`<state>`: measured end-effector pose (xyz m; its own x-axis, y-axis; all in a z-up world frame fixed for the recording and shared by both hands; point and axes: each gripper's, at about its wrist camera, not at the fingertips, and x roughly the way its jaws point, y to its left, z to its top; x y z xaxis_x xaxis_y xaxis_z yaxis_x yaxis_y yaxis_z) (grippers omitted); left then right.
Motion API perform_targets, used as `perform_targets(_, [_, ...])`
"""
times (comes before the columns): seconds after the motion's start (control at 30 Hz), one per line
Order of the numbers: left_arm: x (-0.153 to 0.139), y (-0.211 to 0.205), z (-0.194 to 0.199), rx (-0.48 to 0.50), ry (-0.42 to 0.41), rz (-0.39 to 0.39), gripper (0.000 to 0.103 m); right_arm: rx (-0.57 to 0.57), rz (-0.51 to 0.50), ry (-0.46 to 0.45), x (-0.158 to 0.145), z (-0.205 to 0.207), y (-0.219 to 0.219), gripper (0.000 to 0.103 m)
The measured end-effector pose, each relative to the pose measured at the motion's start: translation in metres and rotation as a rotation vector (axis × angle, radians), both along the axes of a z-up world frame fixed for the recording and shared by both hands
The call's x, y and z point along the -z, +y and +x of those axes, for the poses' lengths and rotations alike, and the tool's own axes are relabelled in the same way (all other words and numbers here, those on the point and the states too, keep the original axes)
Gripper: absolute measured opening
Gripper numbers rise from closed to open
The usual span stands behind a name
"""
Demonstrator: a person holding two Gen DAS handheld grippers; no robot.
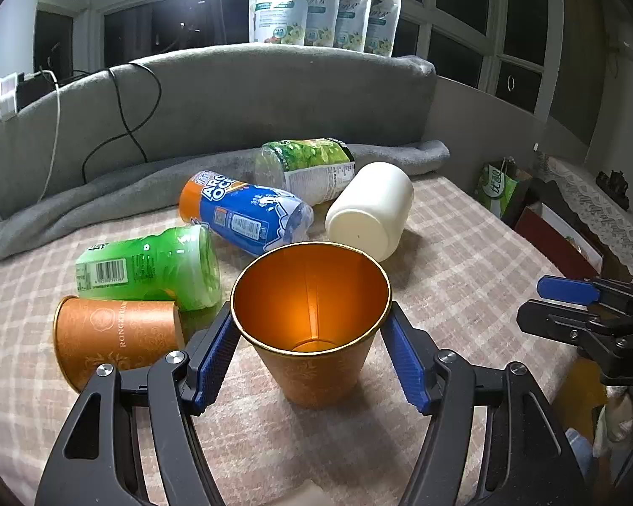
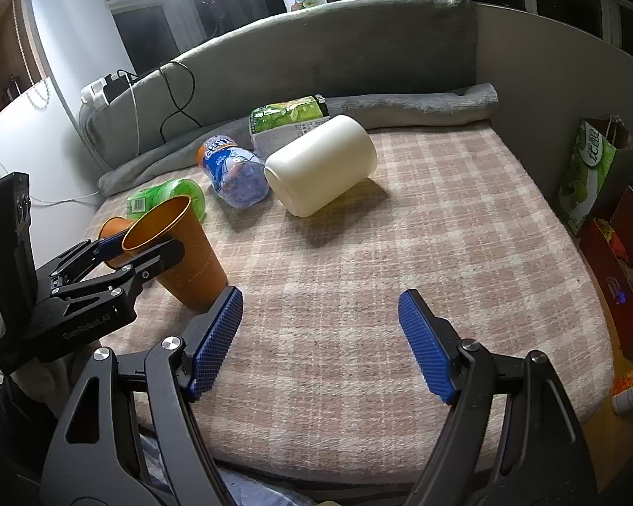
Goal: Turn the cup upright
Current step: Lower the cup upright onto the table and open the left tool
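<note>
Cup [image 1: 312, 320]: an orange paper cup with a gold rim is seen at lower centre of the left wrist view, mouth up, base on the checked cloth [image 2: 401, 253]. In the right wrist view it appears at left and leaning slightly; whether the base sits fully flat cannot be told.
Left gripper [image 1: 310, 333]: the blue pads [image 1: 215, 354] are set on either side of the cup wall just under the rim, touching or all but touching it. A light pinch is judged likely; a firm clamp is not confirmed.
Reason for hold: the cup is judged to be steadied near the rim so that it can be set down upright without tipping.
Right gripper [image 2: 320, 337]: fingers are spread wide over bare cloth at lower centre of its own view; nothing is held. It is judged to be kept aside as a spare.
Second orange cup [image 1: 114, 337]: lies on its side at lower left, just beside the left finger. "RONGZHUAN" is partly legible on its wall.
White cup [image 1: 371, 211]: lies on its side, mouth toward the camera, behind the held cup.
Green bottle [image 1: 147, 267]: on its side; a barcode is visible, other text illegible.
Blue bottle [image 1: 244, 211]: on its side; "ARC OCE" is read in part.
Clear bottle [image 1: 308, 166]: green leafy label, print too small.
Pouches [image 1: 325, 4]: four, at top centre; text illegible.
Task status: judged nearly complete; release remains.
</note>
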<state>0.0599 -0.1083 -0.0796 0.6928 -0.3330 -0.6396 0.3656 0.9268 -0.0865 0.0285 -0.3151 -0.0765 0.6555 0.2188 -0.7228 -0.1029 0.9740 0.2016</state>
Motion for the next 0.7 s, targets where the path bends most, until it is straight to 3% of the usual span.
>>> perform_targets(0.7, [0.002, 0.01, -0.015, 0.029, 0.061, -0.005, 0.071, -0.016, 0.005, -0.003, -0.002, 0.0, 0.008, 0.079])
